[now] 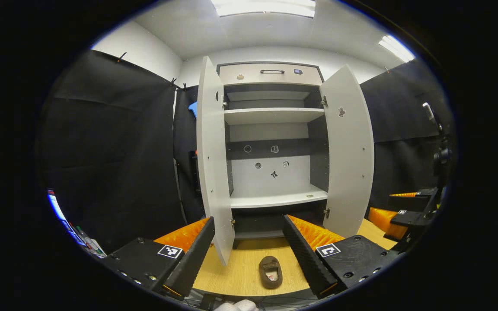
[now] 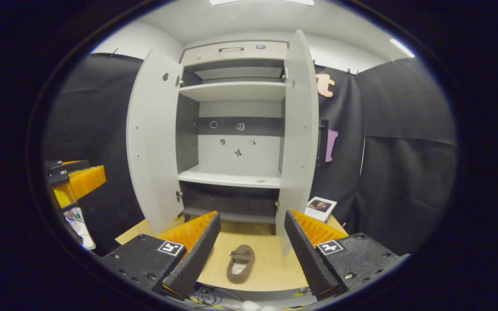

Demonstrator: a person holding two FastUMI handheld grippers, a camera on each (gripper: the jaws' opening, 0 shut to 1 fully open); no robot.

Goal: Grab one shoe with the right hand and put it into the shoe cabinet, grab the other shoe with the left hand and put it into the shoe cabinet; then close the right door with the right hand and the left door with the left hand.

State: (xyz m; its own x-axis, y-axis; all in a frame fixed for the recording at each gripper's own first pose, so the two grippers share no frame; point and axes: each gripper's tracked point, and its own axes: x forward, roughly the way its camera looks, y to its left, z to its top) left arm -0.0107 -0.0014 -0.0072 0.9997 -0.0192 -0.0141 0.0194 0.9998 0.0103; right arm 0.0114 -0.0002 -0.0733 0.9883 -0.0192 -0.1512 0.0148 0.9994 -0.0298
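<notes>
Only 1 shoe visible before the open shoe cabinet, both grippers' fingers spread, empty.

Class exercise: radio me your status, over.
Both grippers open, empty. Brown shoe on table before cabinet, both doors open. Nothing blocking.

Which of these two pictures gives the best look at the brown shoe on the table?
The right gripper view: the shoe lies between that gripper's open fingers, turned a little so that its side and opening show. In the left gripper view the shoe appears too, seen end-on and looking shorter, low in the picture.
</notes>
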